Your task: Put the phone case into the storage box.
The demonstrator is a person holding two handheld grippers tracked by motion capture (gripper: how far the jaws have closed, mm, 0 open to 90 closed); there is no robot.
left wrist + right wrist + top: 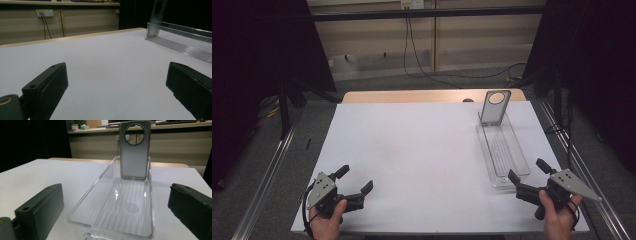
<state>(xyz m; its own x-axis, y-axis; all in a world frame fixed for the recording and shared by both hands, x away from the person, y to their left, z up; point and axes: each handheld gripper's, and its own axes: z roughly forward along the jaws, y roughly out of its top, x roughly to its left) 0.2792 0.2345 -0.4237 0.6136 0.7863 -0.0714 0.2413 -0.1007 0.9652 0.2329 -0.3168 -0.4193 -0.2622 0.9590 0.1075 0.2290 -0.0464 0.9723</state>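
Note:
A clear plastic tray point(522, 162) point(82, 202) lies lengthwise on the right side of the white table top. A grey phone case point(495, 107) point(134, 157) with a round camera hole stands upright against the tray's far end; it also shows at the far right in the left gripper view point(157, 18). My right gripper point(528, 170) point(115, 212) is open just short of the tray's near end, nothing between its jaws. My left gripper point(356, 180) point(117, 87) is open at the table's near left corner, over bare white surface.
The white table top point(412, 150) is bordered by a wooden strip at the far edge. Metal rails run along both sides of the table. Cables hang from a wall socket point(45, 12) and trail on the floor behind. Dark curtains stand left and right.

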